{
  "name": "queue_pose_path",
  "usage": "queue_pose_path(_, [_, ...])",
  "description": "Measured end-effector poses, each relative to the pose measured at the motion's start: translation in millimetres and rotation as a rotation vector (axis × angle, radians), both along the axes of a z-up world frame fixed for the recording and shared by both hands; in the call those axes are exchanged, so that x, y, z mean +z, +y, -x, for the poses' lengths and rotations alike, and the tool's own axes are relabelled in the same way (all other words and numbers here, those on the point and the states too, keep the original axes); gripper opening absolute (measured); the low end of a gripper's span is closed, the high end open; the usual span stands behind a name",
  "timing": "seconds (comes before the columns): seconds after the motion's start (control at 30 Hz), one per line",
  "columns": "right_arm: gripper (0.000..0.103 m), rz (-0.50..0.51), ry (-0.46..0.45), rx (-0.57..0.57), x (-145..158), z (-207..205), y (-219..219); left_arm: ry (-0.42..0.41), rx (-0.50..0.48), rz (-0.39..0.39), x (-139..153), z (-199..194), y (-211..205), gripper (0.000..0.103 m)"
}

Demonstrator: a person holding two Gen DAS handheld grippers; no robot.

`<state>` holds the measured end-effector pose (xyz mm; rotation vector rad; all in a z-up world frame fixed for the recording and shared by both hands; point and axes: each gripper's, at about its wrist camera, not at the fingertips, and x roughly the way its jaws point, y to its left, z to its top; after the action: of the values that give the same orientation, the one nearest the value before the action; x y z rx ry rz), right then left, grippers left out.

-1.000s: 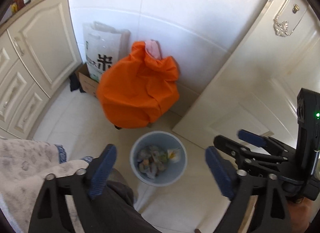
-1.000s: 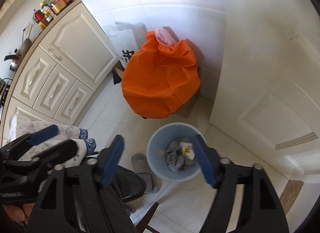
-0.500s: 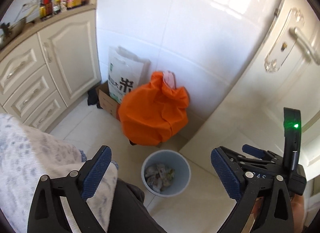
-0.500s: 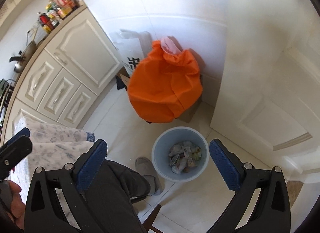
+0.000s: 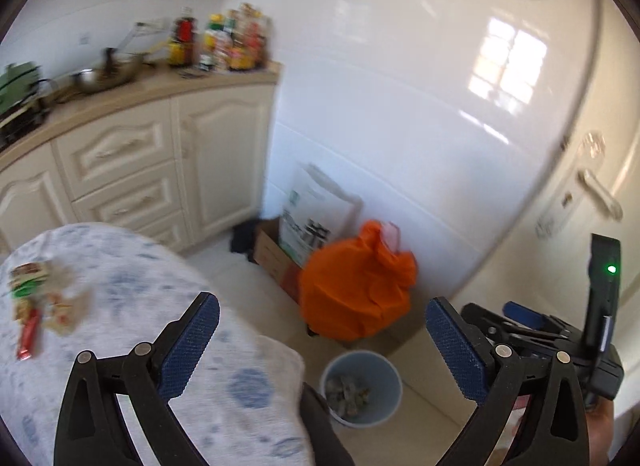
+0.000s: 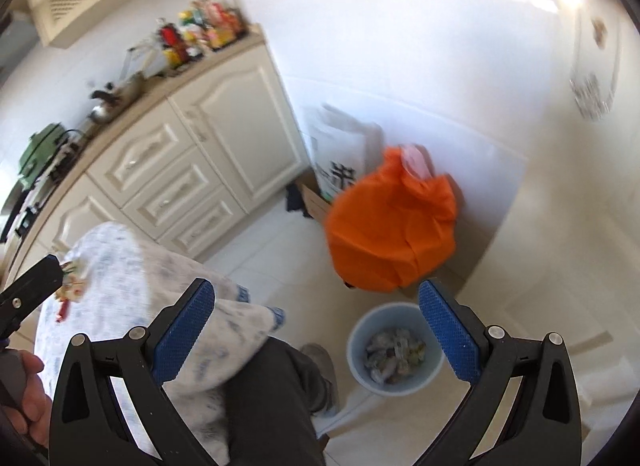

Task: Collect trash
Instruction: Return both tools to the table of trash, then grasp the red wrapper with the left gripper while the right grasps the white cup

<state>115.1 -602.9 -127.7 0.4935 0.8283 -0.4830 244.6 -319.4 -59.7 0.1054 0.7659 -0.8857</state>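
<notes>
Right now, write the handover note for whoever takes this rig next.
Left tool: open, empty, jaws have just widened.
Right tool: open, empty, jaws have just widened too.
Blue bin stands on the floor before the orange bag, with trash already in it.
More wrappers lie on the table's patterned cloth, at its far left.
Done: some trash binned.
Left: pick up those wrappers and drop them in the bin.

Left wrist: angled down from above the table (image 5: 120, 286) | Right wrist: steeper, floorward | Shared: blue bin (image 5: 362, 386) (image 6: 396, 350), orange bag (image 5: 356, 298) (image 6: 392, 225), cabinets (image 5: 160, 169) (image 6: 208, 153)
</notes>
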Motion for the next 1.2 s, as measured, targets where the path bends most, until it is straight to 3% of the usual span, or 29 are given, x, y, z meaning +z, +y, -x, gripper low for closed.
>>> queue_pose_path(0.33, [0.103,0.057,-0.11,0.243,55,-66,96,-0.06,0.232,0.098,41,2,148,0.102])
queue_pose_path(0.8, [0.103,0.093,-0.193,0.568,88,-142,232,-0.181,0.558,0.073,69,19,297,0.102])
queue_pose_path(1.03, [0.103,0.108,-0.204,0.703,89,-173,292,-0.228,0.689,0.04,68,32,341,0.102])
queue_pose_path(1.2, [0.103,0.118,-0.169,0.744,77,-193,311,-0.203,0.717,0.006,46,17,336,0.102])
